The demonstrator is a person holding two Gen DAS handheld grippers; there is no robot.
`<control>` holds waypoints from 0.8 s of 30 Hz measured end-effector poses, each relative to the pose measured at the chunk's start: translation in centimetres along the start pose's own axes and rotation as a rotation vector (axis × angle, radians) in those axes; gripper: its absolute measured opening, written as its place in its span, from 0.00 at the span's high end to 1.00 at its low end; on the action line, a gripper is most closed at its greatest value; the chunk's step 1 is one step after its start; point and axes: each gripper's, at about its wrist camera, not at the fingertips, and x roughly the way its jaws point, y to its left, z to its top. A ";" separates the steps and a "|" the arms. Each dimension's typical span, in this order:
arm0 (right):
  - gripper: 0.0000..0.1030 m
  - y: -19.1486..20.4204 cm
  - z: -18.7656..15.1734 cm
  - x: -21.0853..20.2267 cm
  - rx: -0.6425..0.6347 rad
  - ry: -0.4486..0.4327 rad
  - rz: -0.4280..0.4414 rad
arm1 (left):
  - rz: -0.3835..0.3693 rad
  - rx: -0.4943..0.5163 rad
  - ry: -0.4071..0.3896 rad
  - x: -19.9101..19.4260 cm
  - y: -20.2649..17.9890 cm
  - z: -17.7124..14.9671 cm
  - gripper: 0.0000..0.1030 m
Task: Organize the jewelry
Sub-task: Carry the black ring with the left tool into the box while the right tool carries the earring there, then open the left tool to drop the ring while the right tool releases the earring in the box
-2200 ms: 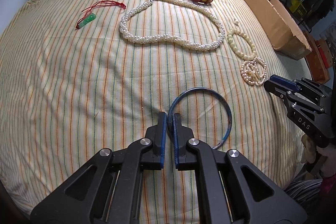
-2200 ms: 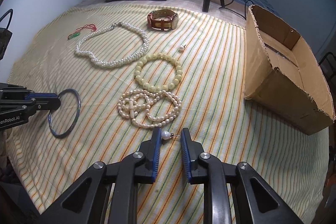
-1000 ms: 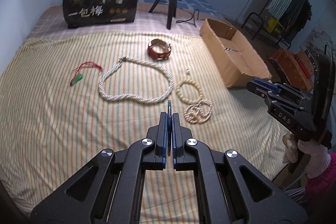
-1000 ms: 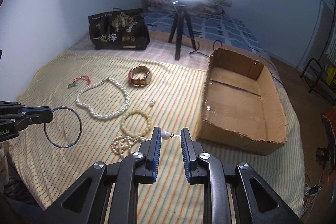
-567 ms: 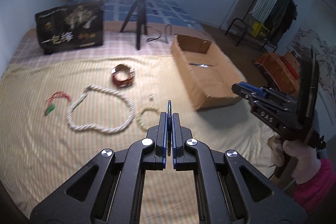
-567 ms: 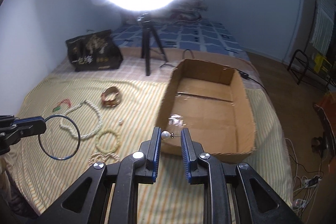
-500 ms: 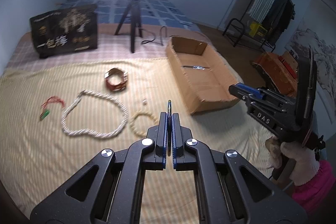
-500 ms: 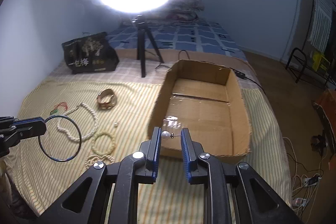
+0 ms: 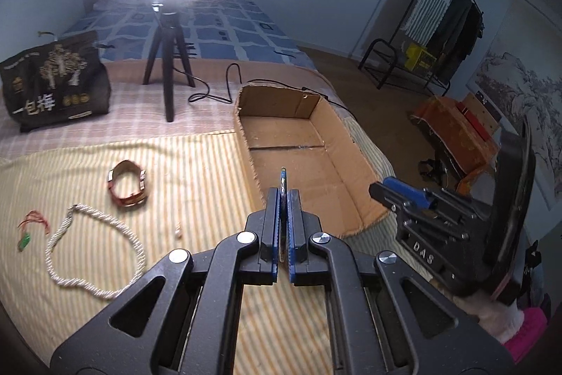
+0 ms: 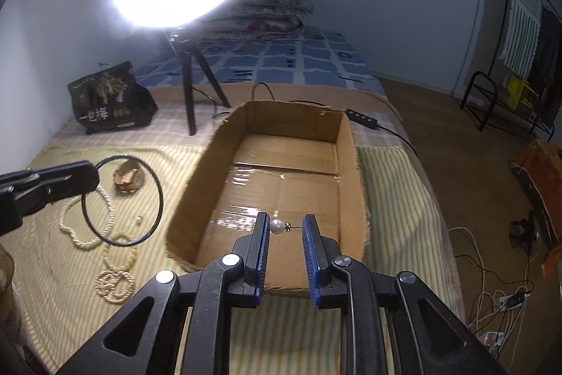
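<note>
Left wrist view, left gripper [image 9: 283, 199] clamps edge-on bangle [image 9: 282, 180], right gripper [image 10: 286, 227] pinches pearl earring [image 10: 276, 227].

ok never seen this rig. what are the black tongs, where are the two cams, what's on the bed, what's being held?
No robot: a person holds one two-finger gripper per hand, each with a fisheye camera looking along its fingers.

Left view: the left gripper is shut on a thin blue bangle, edge-on here; the right view shows it as a hoop.

Right view: the right gripper pinches a pearl earring over the open cardboard box.

On the striped cloth: a twisted pearl necklace, a red-brown bracelet, a green pendant on red cord, beaded bracelets and a loose pearl.
</note>
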 end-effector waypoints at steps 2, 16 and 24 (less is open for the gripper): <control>0.83 -0.5 0.0 0.7 0.007 0.010 -0.002 | 0.000 0.007 -0.002 0.9 -0.4 0.3 0.99; 0.71 -2.0 -0.1 2.8 0.047 0.038 0.000 | -0.029 0.014 0.044 4.7 -1.5 0.9 0.99; 0.66 -2.6 -0.3 2.0 0.073 0.030 -0.007 | -0.009 0.032 0.033 3.8 -1.4 0.9 0.99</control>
